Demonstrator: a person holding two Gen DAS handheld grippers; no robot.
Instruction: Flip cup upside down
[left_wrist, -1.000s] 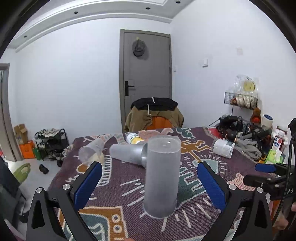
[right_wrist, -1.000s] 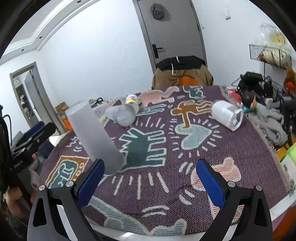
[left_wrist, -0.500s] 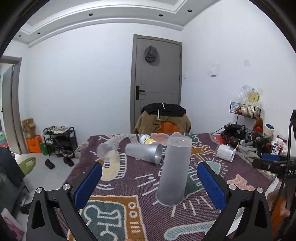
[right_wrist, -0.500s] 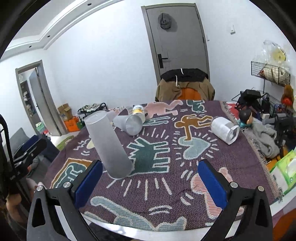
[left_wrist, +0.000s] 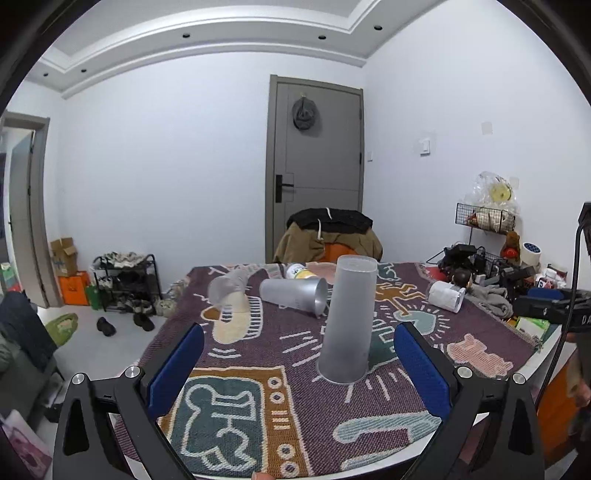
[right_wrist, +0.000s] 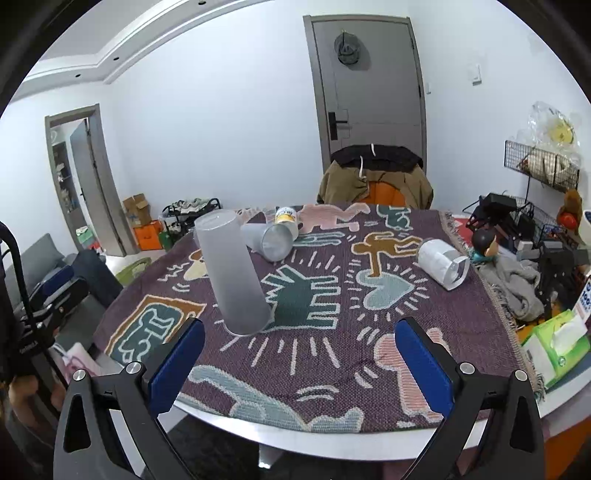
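Cup: frosted, mouth down on the cloth, standing free. Left gripper and right gripper: fingers spread, empty, drawn further back than a second ago. Flip judged complete; other cups lie sideways behind.

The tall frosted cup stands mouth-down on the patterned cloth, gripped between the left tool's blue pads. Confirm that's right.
Not quite. The tall frosted cup does stand mouth-down on the patterned cloth, but it is not gripped. The left wrist view shows the left tool open, its blue pads well apart, with the cup standing free beyond them. The right tool is open too.
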